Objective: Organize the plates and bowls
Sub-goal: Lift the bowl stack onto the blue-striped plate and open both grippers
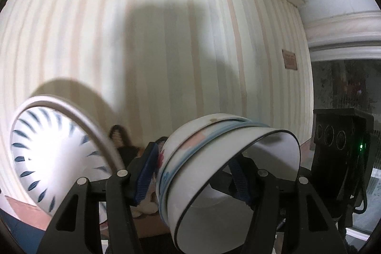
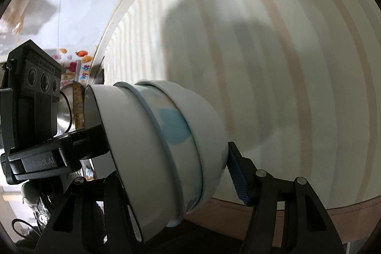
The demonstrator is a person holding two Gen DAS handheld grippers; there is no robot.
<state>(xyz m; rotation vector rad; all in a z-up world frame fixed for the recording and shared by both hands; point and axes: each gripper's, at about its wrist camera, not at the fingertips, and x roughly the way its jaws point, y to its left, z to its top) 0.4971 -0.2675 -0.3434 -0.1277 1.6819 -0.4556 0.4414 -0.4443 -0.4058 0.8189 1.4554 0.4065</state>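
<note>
A stack of three nested bowls [image 1: 214, 158] lies on its side in the air: a white one with a black rim, one with a blue rim and pink and blue patches, and a plain white one. My left gripper [image 1: 193, 177] is shut on the stack, one blue pad on its base and the other inside the open mouth. My right gripper [image 2: 176, 173] is shut on the same stack of bowls [image 2: 171, 135], its right pad [image 2: 238, 180] against the base and its left finger hidden behind the bowls. A white plate with blue leaf marks [image 1: 47, 154] stands tilted at the left.
A cream wall with pale stripes [image 1: 166, 39] fills the background close behind. The right gripper's black body [image 1: 340, 151] is at the right, in front of a dark pane. The left gripper's body [image 2: 33, 99] is at the left, with colourful packages [image 2: 81, 63] beyond it.
</note>
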